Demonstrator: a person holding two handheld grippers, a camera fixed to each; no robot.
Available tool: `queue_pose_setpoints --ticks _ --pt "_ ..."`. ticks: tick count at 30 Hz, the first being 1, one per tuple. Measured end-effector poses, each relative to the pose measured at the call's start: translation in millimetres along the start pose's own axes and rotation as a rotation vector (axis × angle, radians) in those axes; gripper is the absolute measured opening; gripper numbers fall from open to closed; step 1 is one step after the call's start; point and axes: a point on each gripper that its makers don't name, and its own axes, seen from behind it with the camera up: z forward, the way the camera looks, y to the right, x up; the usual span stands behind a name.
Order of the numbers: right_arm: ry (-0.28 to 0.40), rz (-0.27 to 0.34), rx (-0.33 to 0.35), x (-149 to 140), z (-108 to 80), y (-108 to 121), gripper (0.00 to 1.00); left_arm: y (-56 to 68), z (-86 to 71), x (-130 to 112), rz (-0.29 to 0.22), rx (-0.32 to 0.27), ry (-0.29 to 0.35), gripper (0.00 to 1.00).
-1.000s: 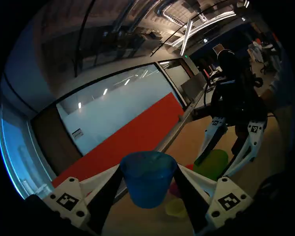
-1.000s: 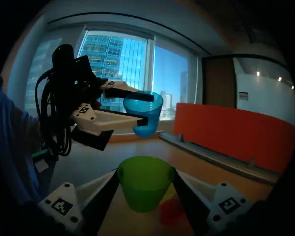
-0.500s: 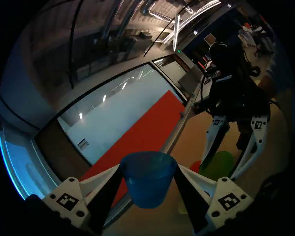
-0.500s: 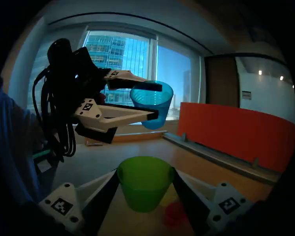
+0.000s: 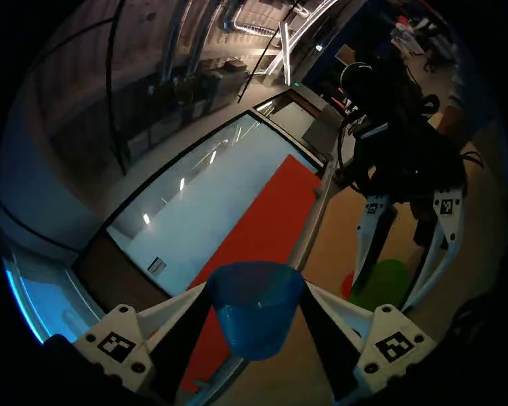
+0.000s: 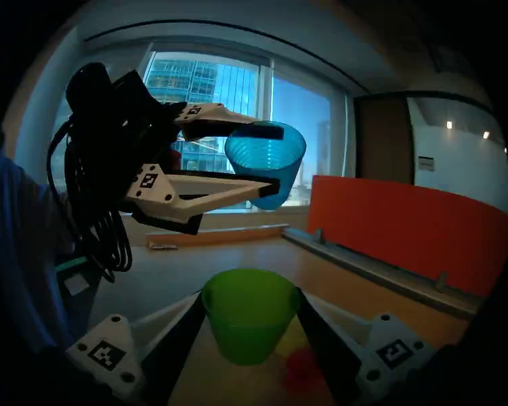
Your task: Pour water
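Our left gripper clamps a translucent blue plastic cup, higher than the green plastic cup pinched in our right gripper; contents look too dim to judge.

Tall windows give onto glass towers and blue sky. A low orange panel runs along the far edge of the wooden worktop. Overhead hang exposed ducts and a strip light.

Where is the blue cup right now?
In the right gripper view the blue cup is in the upper middle, against the window, held between the left gripper's fingers, above the green cup in the right gripper.
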Motion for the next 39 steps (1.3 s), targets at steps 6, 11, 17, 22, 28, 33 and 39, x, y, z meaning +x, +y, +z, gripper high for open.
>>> queue_pose_setpoints --ticks 6,11,17,22,28,33,39 --pt "0.000 -0.005 0.000 2 0.0 1 0.93 0.3 2.7 4 0.036 0.004 0.006 0.87" --pt "-0.001 -0.006 -0.002 1 0.1 3 0.93 1.0 4.7 5 0.074 0.008 0.007 0.87" --pt "-0.001 -0.004 -0.004 0 0.2 5 0.93 -0.4 5.8 8 0.115 0.016 0.009 0.87" --pt "-0.002 -0.005 -0.005 0 -0.3 6 0.93 -1.9 6.5 11 0.139 0.017 0.011 0.87" --pt "-0.001 -0.008 -0.006 1 -1.2 7 0.93 -1.6 8.2 14 0.171 0.018 0.014 0.87" --pt "-0.001 -0.012 -0.008 1 -2.1 8 0.93 -1.6 9.5 16 0.194 0.021 0.018 0.87" --pt "-0.003 -0.017 -0.008 0 -3.1 8 0.93 -3.1 9.4 18 0.211 0.026 0.022 0.87"
